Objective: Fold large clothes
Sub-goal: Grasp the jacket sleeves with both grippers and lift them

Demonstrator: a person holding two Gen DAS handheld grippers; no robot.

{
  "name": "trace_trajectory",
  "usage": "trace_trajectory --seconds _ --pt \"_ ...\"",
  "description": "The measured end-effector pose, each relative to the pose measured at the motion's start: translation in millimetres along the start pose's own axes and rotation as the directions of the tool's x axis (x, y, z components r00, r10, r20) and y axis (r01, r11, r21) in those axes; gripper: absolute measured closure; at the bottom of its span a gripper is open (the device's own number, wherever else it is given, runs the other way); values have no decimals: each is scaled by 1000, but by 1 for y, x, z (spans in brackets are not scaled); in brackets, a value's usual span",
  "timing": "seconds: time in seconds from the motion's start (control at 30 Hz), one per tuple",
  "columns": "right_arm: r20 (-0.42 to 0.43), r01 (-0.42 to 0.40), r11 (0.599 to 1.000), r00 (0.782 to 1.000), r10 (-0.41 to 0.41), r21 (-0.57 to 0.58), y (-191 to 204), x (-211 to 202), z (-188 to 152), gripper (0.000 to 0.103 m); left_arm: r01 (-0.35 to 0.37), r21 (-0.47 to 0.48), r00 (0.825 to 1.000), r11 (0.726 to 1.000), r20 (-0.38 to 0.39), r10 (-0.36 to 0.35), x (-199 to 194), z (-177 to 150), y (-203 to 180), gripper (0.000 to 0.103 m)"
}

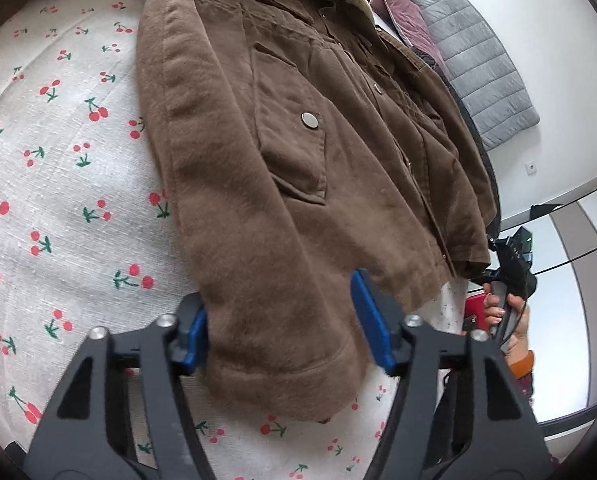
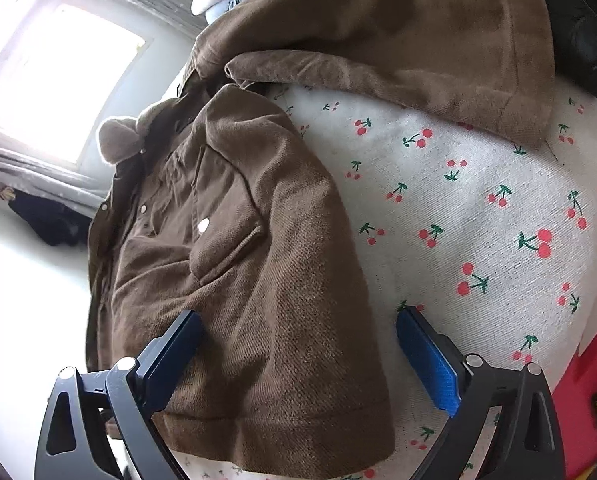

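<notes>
A brown jacket with snap buttons and a fleece collar lies front-up on a cherry-print sheet. In the left wrist view its near sleeve runs down between the blue pads of my left gripper. The pads flank the cuff at both edges without squeezing it. In the right wrist view my right gripper stands wide open over the jacket's other sleeve. One pad rests over the jacket body, the other over bare sheet. A second brown garment lies beyond.
A person's hand grips the other tool at the bed's right edge. A grey quilted mat and pink pillows lie behind the jacket. A red object sits beside the bed. A bright window and dark cloth lie beyond.
</notes>
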State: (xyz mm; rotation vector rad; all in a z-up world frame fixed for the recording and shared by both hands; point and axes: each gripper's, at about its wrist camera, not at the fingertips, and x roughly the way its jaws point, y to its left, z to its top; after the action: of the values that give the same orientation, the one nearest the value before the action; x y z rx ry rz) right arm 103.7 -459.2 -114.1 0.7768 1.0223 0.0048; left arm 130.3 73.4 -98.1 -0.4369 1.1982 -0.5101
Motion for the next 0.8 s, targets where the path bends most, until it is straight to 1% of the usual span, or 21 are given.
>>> trace_trajectory --seconds 0.03,0.07,0.1,0.13,0.17,0.2,0.23,0.3,0.33,0.4,0.47,0.53,0.57,0.6,0.67,0.8 --pt "5 19 1000 1000 -19 -5 2 0 -1 5 -11 1 1000 1000 2 11 0 0 0 56" --pt "9 40 999 999 -40 -9 5 1 -2 6 -22 -2 1000 1000 2 22 0 0 1 60" --pt "15 80 997 997 -80 -18 10 1 -4 11 -35 -4 999 999 4 35 -1 0 2 65" --pt "17 101 995 995 -101 -25 13 2 -6 22 -57 2 998 998 8 57 -2 0 3 72" --pt "16 112 993 994 -112 -31 19 3 -8 31 -84 18 996 996 14 84 -3 0 0 74" --pt "10 96 995 995 -96 -26 22 4 -10 52 -103 31 995 994 21 103 -4 -1 0 78" --pt "-8 62 998 998 -62 -4 25 6 -12 73 -126 49 992 991 33 125 -7 -1 -3 81" --pt "1 74 997 997 -74 -7 32 6 -16 84 -161 82 986 984 68 155 -16 2 -13 84" --pt "27 102 994 995 -101 -30 39 2 -18 87 -164 90 984 982 91 155 -24 4 -17 85" --pt "68 114 992 992 -110 -57 52 -9 -22 90 -173 102 975 980 155 156 -47 10 -24 87" --pt "111 110 991 989 -101 -80 65 -24 -23 92 -185 95 960 978 230 159 -77 18 -25 87" --pt "160 97 989 984 -79 -111 78 -45 -25 93 -190 81 948 978 275 162 -99 25 -21 88" --pt "184 93 987 981 -68 -128 86 -56 -25 93 -202 68 937 977 305 173 -114 31 -18 88" --pt "208 89 985 976 -57 -149 94 -68 -27 93 -207 59 931 977 318 178 -121 32 -15 88" --pt "229 83 980 973 -40 -180 105 -82 -29 94 -193 33 930 981 326 172 -137 37 -4 88" --pt "239 95 963 970 -33 -252 131 -99 -44 94 -185 -17 923 983 341 180 -160 41 18 88"
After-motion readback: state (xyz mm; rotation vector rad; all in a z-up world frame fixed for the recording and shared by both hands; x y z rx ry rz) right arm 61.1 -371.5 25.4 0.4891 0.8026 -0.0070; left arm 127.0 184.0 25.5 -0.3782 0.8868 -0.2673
